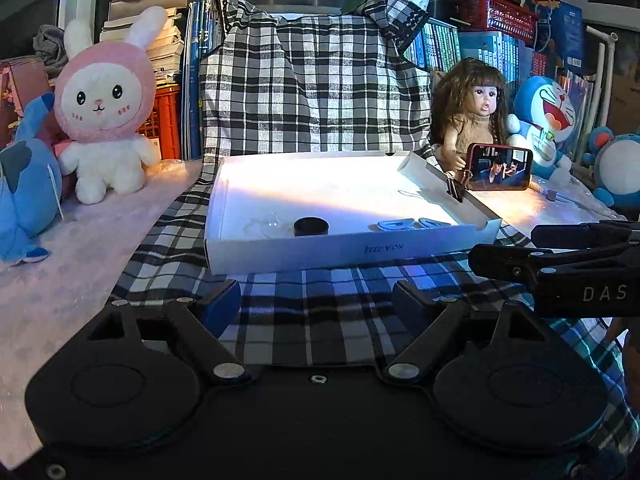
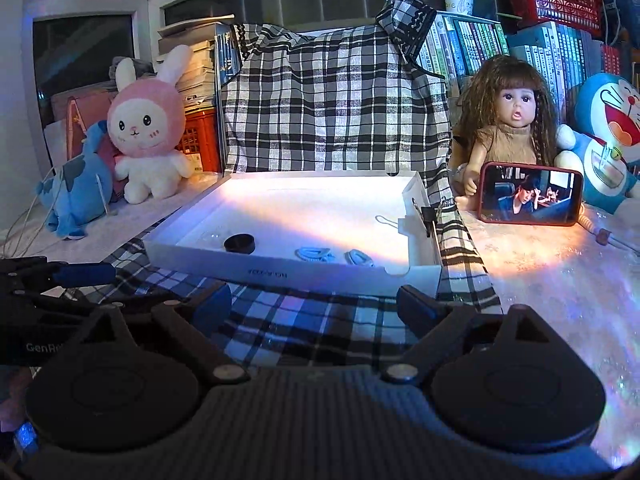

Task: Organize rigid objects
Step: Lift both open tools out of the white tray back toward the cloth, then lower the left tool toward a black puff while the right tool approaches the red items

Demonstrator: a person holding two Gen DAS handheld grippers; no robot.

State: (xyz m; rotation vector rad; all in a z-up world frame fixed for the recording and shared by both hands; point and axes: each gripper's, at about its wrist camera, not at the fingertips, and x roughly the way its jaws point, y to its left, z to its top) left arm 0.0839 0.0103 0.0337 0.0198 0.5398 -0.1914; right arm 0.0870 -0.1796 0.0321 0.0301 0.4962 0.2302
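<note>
Both tools apart, holding nothing: left tool (image 1: 316, 296), right tool (image 2: 314, 300). Small round black cap (image 1: 311, 226) in shallow white cardboard tray (image 1: 344, 254) lies straight ahead of left tool, nearer it.

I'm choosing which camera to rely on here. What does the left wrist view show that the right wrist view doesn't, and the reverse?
Only the left wrist view shows the right claw reaching in from the right edge, and a second blue plush at far right.

Only the right wrist view shows the left claw at its left edge, and the table right of the cloth.

Both show the white tray on the plaid cloth, holding a black round lid and two pale blue clips, plus the phone, doll and pink bunny.
</note>
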